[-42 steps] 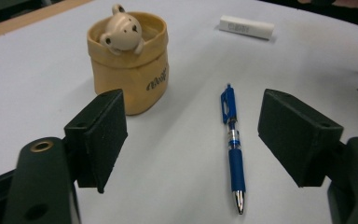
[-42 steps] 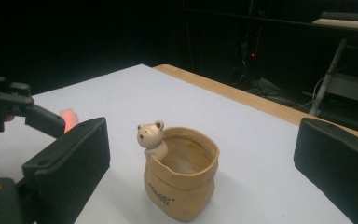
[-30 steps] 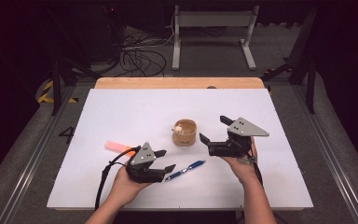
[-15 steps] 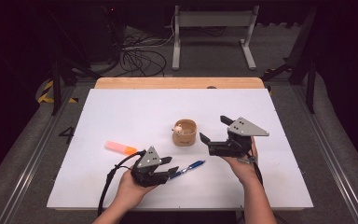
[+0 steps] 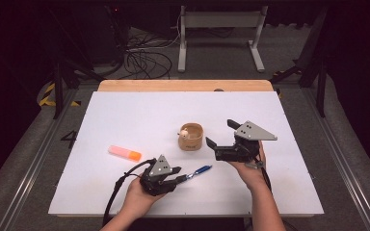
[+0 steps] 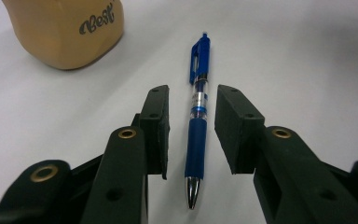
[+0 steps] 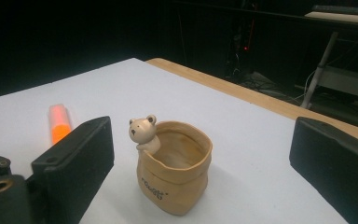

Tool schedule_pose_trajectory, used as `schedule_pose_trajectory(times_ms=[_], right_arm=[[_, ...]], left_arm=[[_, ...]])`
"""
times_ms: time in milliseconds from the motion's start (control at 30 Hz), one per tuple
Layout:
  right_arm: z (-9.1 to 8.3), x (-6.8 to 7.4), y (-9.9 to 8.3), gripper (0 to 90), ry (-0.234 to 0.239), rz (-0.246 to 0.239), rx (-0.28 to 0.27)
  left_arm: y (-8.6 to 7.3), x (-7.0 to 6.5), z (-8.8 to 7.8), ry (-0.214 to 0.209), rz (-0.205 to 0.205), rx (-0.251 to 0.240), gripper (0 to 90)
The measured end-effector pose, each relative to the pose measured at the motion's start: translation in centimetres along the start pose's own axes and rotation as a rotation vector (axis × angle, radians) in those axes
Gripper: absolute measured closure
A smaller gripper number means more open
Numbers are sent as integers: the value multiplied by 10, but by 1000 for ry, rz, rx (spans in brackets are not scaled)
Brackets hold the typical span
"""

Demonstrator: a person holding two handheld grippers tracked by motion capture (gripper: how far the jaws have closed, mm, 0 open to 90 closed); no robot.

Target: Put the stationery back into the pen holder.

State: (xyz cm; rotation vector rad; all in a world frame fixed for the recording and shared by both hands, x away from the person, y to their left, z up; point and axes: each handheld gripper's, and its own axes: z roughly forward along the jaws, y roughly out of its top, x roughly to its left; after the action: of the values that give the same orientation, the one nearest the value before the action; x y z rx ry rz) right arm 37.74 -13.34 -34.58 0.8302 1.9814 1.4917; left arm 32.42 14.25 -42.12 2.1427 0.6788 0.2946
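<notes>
Left claw (image 6: 192, 135) sits low on the white tabletop (image 5: 125, 110), jaws parted either side of the blue pen (image 6: 197, 116), not pinching it. The pen lies flat, near centre, silver tip toward the claw. Right claw (image 7: 200, 163) hangs wide open, holding nothing, facing the tan bear pot (image 7: 175, 165) at mid-tabletop. An orange highlighter (image 5: 124, 153) lies to the left, well apart.

Your blue pen (image 6: 198, 119) lies flat on the white surface (image 5: 125, 120), its silver tip toward you and its clip end pointing away. Just beyond it stands a tan sack-shaped pot (image 7: 175, 165), upright and empty, with a small bear figure (image 7: 143, 133) on its rim. An orange highlighter (image 5: 124, 153) lies flat, well off to the left.
</notes>
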Motion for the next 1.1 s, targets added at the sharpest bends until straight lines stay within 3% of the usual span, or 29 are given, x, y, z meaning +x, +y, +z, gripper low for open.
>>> schedule_pose_trajectory(times_ms=[600, 1100], right_arm=[[1, 1, -1, 73, 7, -1, 7], [2, 2, -1, 74, 17, -5, 12]], left_arm=[[-4, -3, 10, 9, 19, 77, 690], [-6, -4, 15, 5, 17, 110, 713]])
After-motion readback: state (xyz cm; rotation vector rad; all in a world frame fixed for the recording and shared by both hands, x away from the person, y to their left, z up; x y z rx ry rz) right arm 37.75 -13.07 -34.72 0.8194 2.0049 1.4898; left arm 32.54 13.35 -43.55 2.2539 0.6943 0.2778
